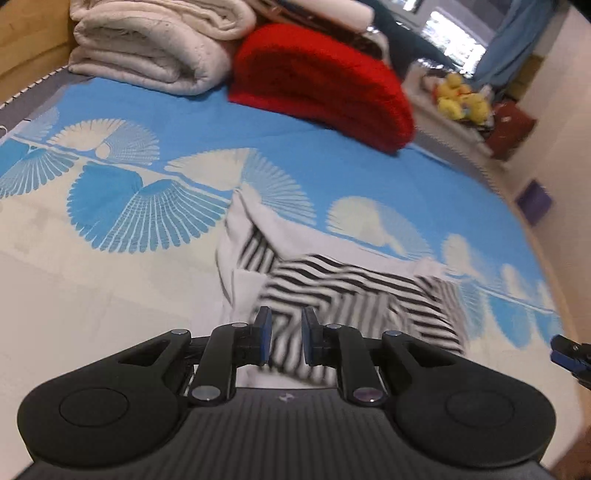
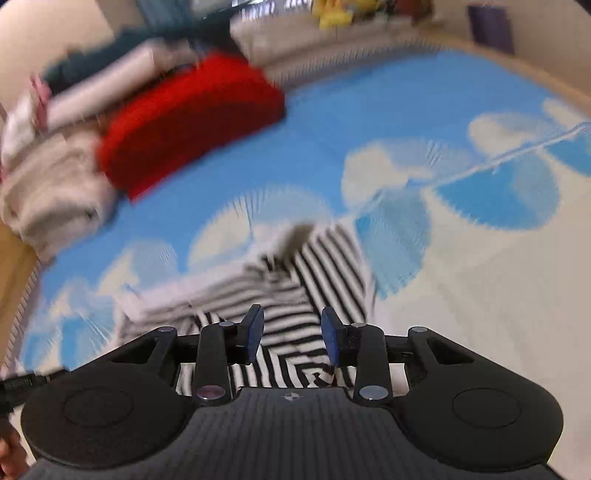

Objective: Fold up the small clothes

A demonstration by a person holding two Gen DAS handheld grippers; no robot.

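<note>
A small black-and-white striped garment [image 1: 351,288] lies crumpled on the blue and cream bed sheet [image 1: 110,277], with a white part folded up at its left. My left gripper [image 1: 287,334] hovers over its near edge. Its blue pads stand a narrow gap apart and nothing is pressed between them. In the right wrist view the same garment [image 2: 325,266] lies under and beyond my right gripper [image 2: 293,334], whose pads stand wider apart and are empty. The right gripper's blue tip [image 1: 569,354] shows at the far right edge of the left wrist view. Both views are blurred.
A folded cream blanket [image 1: 147,48] and a folded red blanket [image 1: 325,81] sit at the far side of the bed. Yellow plush toys [image 1: 461,99] and a purple box [image 1: 533,201] lie beyond the bed's right edge. A wooden headboard [image 1: 29,33] stands far left.
</note>
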